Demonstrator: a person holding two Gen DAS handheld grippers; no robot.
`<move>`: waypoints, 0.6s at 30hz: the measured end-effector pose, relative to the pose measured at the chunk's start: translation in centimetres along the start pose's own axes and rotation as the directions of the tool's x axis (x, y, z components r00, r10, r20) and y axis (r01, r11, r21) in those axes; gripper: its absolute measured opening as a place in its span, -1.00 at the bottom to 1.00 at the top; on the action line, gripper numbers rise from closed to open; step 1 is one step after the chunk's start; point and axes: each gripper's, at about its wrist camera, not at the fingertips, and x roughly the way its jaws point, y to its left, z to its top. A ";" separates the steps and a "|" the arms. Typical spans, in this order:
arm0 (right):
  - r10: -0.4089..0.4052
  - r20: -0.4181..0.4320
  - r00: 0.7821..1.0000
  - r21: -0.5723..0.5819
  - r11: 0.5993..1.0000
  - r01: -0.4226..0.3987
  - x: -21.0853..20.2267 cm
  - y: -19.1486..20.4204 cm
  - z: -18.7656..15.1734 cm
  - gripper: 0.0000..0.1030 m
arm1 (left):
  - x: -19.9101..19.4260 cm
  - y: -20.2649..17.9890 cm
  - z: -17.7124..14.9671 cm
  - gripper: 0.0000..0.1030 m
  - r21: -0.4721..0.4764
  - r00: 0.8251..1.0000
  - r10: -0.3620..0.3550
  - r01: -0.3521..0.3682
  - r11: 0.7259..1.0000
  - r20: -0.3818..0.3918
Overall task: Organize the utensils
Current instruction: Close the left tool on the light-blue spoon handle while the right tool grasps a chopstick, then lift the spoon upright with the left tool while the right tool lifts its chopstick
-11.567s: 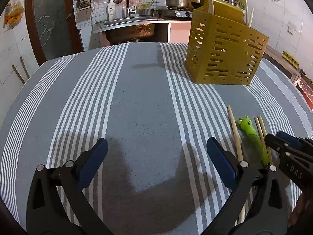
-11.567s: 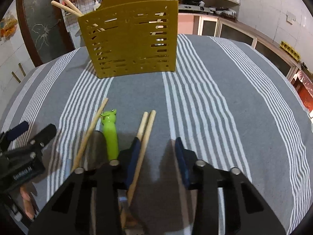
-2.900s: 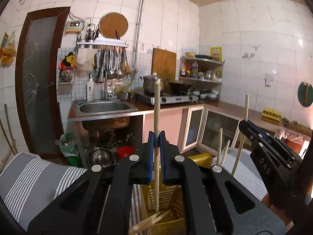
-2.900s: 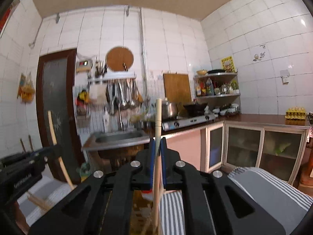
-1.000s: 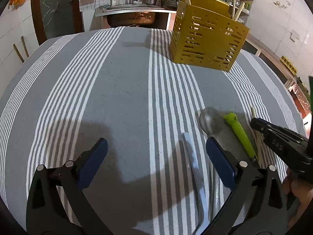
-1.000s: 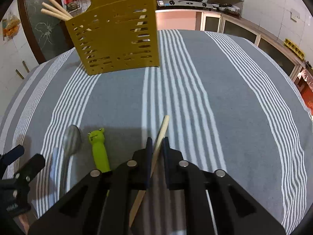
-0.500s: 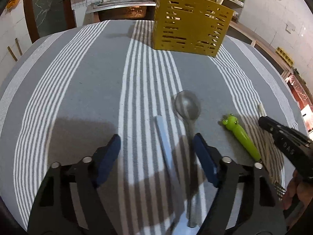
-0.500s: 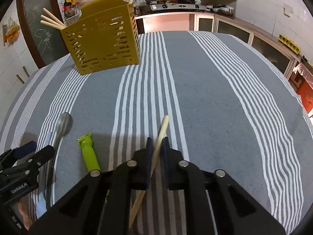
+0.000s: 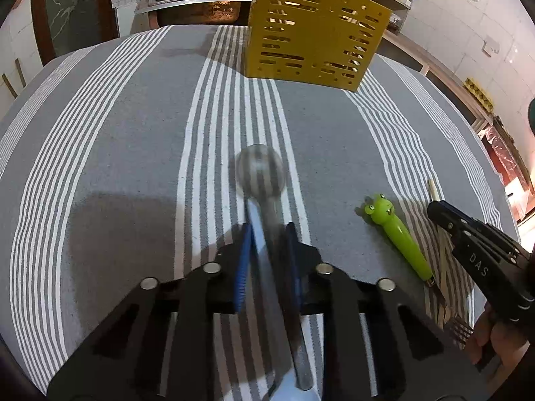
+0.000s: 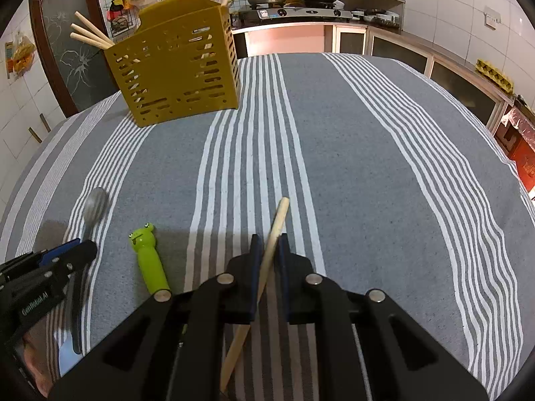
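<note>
Left wrist view: left tool (image 9: 267, 234), jaws just closing, now pinch the metal spoon (image 9: 262, 175) handle and a pale blue handle alongside, both flat on the striped desk (image 9: 100, 167). Yellow caddy (image 9: 314, 30) at the far side already holds sticks. Frog-handled fork (image 9: 398, 234) still lies loose.

Right wrist view: right tool (image 10: 267, 250) clamped on a wooden chopstick (image 10: 276, 227). Roughly half left, I judge. Cloth between tools and caddy is bare; desk's right edge well apart
</note>
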 end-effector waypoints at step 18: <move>0.015 0.063 0.998 0.037 0.999 -0.018 -1.6 -0.8 0.0 -0.80 | -1.2 1.6 0.5 -0.88 -0.001 0.996 -0.057 0.057 0.998 0.069</move>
